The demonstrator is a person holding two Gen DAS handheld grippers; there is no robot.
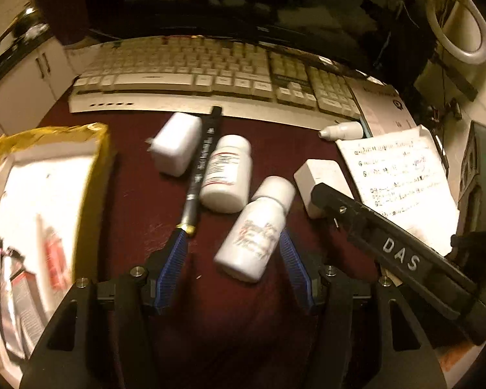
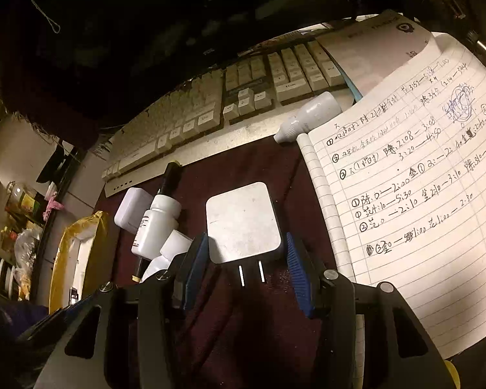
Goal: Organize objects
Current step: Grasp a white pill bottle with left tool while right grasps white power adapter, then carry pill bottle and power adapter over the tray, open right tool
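Note:
On the dark red cloth, my left gripper (image 1: 233,243) is open, its blue fingers on either side of a lying white bottle (image 1: 254,231). Beyond it lie a second white bottle (image 1: 226,173), a black pen (image 1: 201,168) and a white charger (image 1: 176,144). My right gripper (image 2: 244,261) is open around a white plug adapter (image 2: 243,222) whose two prongs point toward the camera; the left pad looks close to its side. That adapter also shows in the left wrist view (image 1: 320,181), behind the right gripper's black arm (image 1: 401,256).
A cream keyboard (image 1: 204,74) lies along the back. An open handwritten notebook (image 2: 414,175) lies at the right, with a small white dropper bottle (image 2: 311,115) by its corner. A yellow-edged open box (image 1: 45,194) sits at the left. A dark monitor stands behind.

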